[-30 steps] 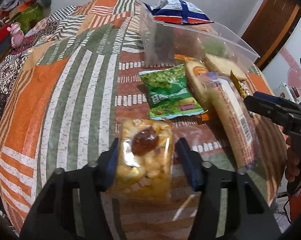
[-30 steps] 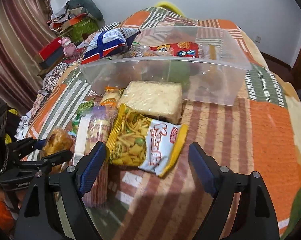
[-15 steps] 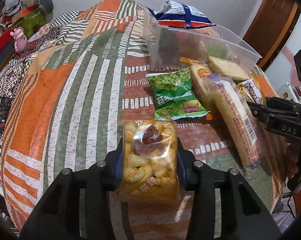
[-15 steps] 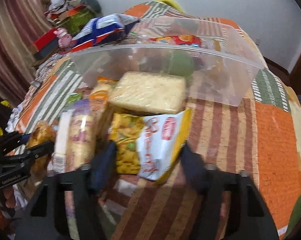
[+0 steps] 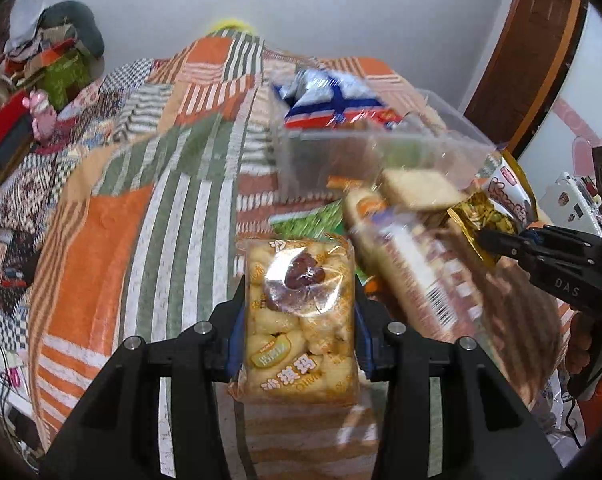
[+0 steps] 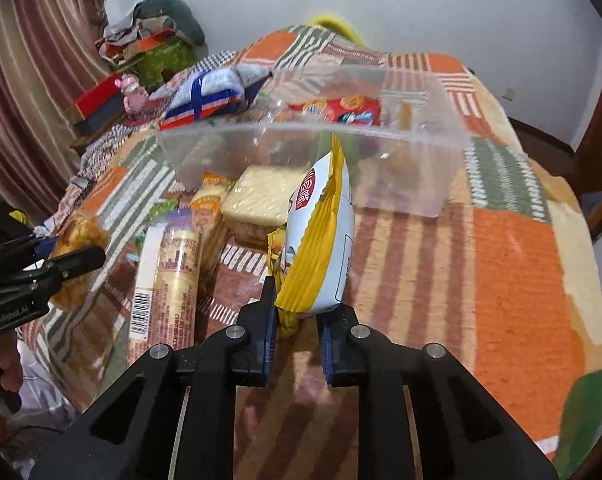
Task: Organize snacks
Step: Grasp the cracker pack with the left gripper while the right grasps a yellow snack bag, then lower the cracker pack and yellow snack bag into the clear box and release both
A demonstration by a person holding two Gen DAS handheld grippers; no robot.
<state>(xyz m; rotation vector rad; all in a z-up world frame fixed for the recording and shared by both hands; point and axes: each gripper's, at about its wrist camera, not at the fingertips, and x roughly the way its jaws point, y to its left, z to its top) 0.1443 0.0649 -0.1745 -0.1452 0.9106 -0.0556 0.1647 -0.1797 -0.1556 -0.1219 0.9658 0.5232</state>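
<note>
- Since one second earlier, both grippers have closed on a packet and lifted it off the quilt (image 6: 517, 264); the yellow-and-white snack bag (image 6: 317, 240), which lay flat then, now stands on edge in the right gripper (image 6: 297, 340).
- Left gripper (image 5: 299, 320): clenched on the golden pastry packet (image 5: 299, 320), pads pressing its two long sides; the packet is held face up, near the camera, probably so that it stays level while carried.
- Right gripper: grasping the snack bag by its near crimped end, so the bag's body rises toward the far side, pointing at the clear plastic bin (image 6: 441, 168).
- Bin: sits on the far part of the quilt, already holding a red packet (image 6: 341, 110); a blue-and-white bag (image 6: 209, 94) lies at its far left corner, whether inside or resting on the rim cannot be told.
- Remaining on the quilt, near side of the bin: a long biscuit sleeve (image 6: 169, 276), a pale square cake packet (image 6: 265, 196) and a green pea packet (image 5: 313, 220), partly hidden.
- Judgement: both held packets appear bound for the bin; lifting clears the near wall.
</note>
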